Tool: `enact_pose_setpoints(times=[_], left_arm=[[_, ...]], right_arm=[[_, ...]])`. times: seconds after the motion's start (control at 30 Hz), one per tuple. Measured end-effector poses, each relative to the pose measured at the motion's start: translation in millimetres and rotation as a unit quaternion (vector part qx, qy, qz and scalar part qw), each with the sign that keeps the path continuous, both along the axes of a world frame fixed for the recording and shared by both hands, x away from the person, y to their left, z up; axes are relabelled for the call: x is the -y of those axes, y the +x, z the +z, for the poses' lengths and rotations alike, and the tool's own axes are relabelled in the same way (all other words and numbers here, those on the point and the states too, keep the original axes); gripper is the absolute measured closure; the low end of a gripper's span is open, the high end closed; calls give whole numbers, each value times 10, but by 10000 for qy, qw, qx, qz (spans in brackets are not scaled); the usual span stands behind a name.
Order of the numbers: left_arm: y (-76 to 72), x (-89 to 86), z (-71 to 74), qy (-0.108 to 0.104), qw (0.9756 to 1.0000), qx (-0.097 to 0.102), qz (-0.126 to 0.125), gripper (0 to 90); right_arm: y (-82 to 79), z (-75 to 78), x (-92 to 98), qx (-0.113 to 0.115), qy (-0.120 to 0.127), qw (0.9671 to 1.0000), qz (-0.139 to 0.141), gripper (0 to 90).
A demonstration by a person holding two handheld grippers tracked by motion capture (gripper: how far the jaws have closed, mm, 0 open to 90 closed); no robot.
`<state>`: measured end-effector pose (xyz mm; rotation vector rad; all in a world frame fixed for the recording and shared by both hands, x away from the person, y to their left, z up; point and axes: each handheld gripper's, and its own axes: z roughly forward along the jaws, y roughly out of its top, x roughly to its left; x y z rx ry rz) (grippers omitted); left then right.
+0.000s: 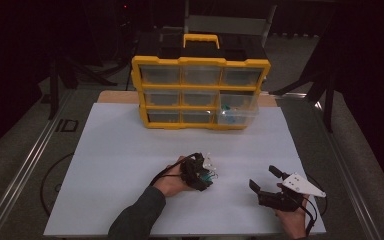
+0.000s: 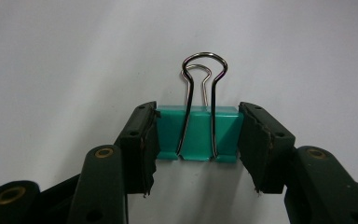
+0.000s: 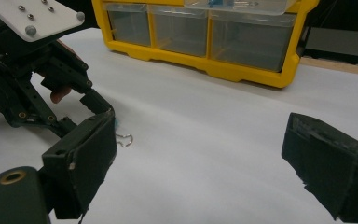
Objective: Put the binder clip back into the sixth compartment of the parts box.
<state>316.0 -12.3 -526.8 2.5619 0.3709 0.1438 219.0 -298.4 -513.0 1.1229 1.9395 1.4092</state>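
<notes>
The left gripper (image 2: 198,133) had its jaws clamped on the teal clip (image 2: 198,135) — flat on the white desk (image 1: 130,150), toward its near edge. The right gripper (image 1: 266,179) hovered near the near right corner — jaws wide apart, holding nothing.

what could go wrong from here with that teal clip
1. The left gripper is shut on the teal binder clip only by its two narrow ends; the pads are worn and ragged, so the clip could twist or slip out when lifted.
2. One clear drawer of the yellow organizer sticks out; a carried clip could bump its rim.
3. The right gripper sits open close by and could get in the way.
</notes>
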Motion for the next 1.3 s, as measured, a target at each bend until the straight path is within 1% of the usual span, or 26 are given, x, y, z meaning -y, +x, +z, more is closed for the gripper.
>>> enact_pose_setpoints(times=[0.1,0.23,0.33,0.43,0.53,0.67,0.8,0.93,1.07,1.17,1.3], left_arm=[[1,-9,21,-72,10000,-14,43,500],[13,-39,63,-103,9999,11,82,500],[26,-71,101,-168,9997,-6,168,500],[49,-108,148,-230,9995,24,223,500],[71,-147,194,-326,9990,15,317,500],[114,-207,282,-404,9982,35,440,500],[162,-265,407,-550,9967,67,598,500],[212,-316,545,-617,9956,150,688,500],[276,-373,692,-737,9936,215,829,500],[331,-412,802,-932,9914,159,904,500],[394,-436,950,-1032,9895,227,984,500]], right_arm=[[-1,-1,-2,5,0,10000,7,101],[-1,-2,-5,4,4,10000,15,101],[-2,-1,-4,4,7,10000,6,101],[-1,-3,-4,6,11,10000,6,101],[-1,-4,-4,4,14,10000,-1,101],[-5,-4,3,12,24,10000,-16,101],[-6,-4,8,19,25,10000,-12,101],[-6,-5,9,20,16,10000,-14,100],[-8,-5,8,15,13,10000,-17,101],[-7,-7,4,-4,8,10000,-29,101],[-9,-7,6,1,12,10000,-27,101]])
